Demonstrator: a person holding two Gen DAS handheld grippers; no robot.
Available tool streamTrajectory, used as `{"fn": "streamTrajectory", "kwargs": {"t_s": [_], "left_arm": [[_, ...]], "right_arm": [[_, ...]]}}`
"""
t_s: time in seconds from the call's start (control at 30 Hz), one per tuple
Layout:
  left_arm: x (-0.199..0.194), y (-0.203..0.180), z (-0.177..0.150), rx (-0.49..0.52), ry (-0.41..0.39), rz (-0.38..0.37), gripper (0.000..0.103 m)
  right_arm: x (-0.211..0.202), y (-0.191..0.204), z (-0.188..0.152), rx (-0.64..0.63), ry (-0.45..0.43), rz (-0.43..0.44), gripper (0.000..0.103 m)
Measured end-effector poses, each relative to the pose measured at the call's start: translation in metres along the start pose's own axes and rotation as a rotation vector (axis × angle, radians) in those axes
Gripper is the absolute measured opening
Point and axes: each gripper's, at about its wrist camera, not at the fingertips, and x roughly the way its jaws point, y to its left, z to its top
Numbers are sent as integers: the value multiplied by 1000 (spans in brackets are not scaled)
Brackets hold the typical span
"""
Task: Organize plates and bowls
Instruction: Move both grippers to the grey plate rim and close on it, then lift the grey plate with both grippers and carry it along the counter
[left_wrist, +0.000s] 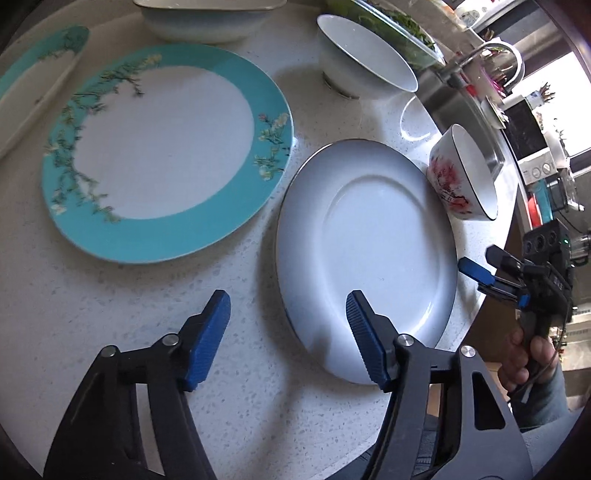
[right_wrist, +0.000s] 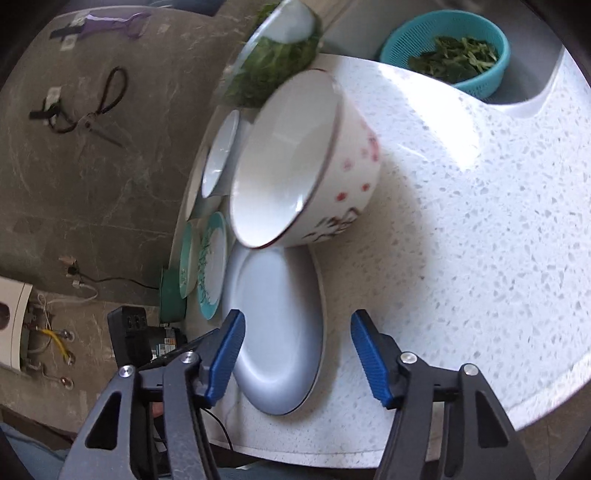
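Observation:
A plain white plate (left_wrist: 369, 254) lies on the speckled counter; it also shows in the right wrist view (right_wrist: 277, 332). A teal-rimmed floral plate (left_wrist: 162, 147) lies to its left. A white bowl with pink flowers (left_wrist: 461, 173) stands at the white plate's far right edge, also seen in the right wrist view (right_wrist: 295, 166). My left gripper (left_wrist: 288, 336) is open above the white plate's near edge. My right gripper (right_wrist: 297, 354) is open, its jaws astride that plate's rim; it shows at the counter's edge in the left wrist view (left_wrist: 480, 266).
A plain white bowl (left_wrist: 365, 55) and a large white dish (left_wrist: 207, 18) stand at the back. A second teal plate (left_wrist: 37, 77) lies far left. A glass bowl of greens (right_wrist: 277, 55) and a teal colander (right_wrist: 450, 51) by the sink (left_wrist: 461, 107) lie beyond.

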Motion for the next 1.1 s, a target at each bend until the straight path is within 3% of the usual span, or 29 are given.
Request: {"fn": "streamTrajectory", "kwargs": {"t_s": [0.17,0.27,0.4,0.47,0.57,1.0,1.1], "left_arm": [[2,1,8,-18,3,-74,57],[1,3,12,-12,14,-103,57],[2,9,19,-3,68,-211,57],[2,11,25,2,85,-222,46],[2,19,31,-7,100,-233,40],[4,24,40,20,122,-269,40],[4,22,41,36,131,-252,40]], "right_arm": [[8,-5,3,10,26,19,49],[12,-5,5,7,41,28,48],[17,-11,5,26,86,50,39],[20,-12,6,28,102,52,33],[23,-13,9,36,123,51,33],[21,-19,11,74,129,30,33],[21,-11,12,24,148,-38,24]]}}
